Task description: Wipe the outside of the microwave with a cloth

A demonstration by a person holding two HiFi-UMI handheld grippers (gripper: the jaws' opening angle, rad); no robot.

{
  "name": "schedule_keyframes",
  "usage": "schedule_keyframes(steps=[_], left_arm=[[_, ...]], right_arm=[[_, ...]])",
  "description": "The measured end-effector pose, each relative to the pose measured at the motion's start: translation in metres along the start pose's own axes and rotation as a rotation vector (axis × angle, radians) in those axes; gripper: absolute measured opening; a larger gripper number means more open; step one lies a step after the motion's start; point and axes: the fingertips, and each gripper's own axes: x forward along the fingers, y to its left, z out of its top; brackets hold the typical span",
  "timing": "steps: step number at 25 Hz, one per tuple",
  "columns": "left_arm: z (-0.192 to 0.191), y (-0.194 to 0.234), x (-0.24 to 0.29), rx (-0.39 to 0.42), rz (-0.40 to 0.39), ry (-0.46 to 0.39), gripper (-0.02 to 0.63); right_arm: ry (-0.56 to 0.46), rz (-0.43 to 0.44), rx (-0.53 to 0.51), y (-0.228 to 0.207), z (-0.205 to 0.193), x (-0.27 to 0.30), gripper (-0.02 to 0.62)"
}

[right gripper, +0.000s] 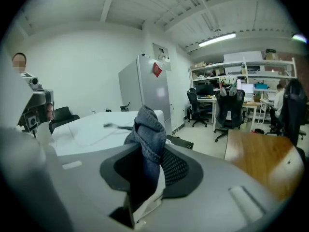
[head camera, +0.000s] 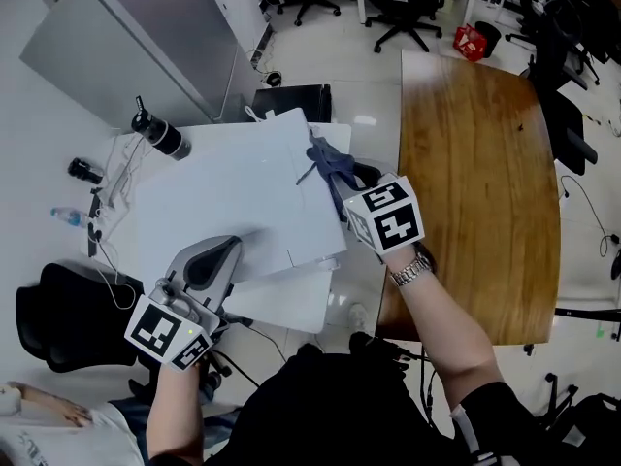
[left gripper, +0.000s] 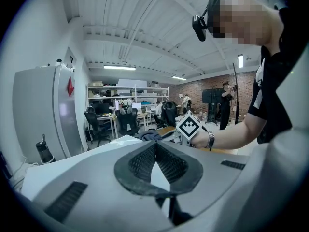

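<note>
We hold the blue-grey cloth bunched between the pads of the right tongs, which are partly closed and clamped on it. The cloth sits at the far right edge of the top of the white microwave. Our left tongs are closed tip to tip with nothing between them, over the near left part of that top; we cannot tell whether they touch it. The microwave stands on a white worktop. A wooden table lies to the right, a grey fridge stands far left, and a dark bottle is near the microwave's far left corner.
</note>
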Motion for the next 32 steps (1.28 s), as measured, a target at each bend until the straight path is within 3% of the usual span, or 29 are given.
schedule_keyframes(steps=[4, 10, 32], left_arm=[[0.001, -0.004, 0.01, -0.006, -0.004, 0.009, 0.005], [0.003, -0.009, 0.017, -0.006, 0.005, 0.03, 0.005], [-0.013, -0.008, 0.001, -0.035, 0.094, 0.077, 0.005]], right_arm=[[-0.013, 0.014, 0.057, -0.007, -0.024, 0.012, 0.104], [0.046, 0.02, 0.096, -0.019, -0.072, 0.038, 0.104], [0.282, -0.026, 0.092, -0.039, -0.168, 0.094, 0.104]])
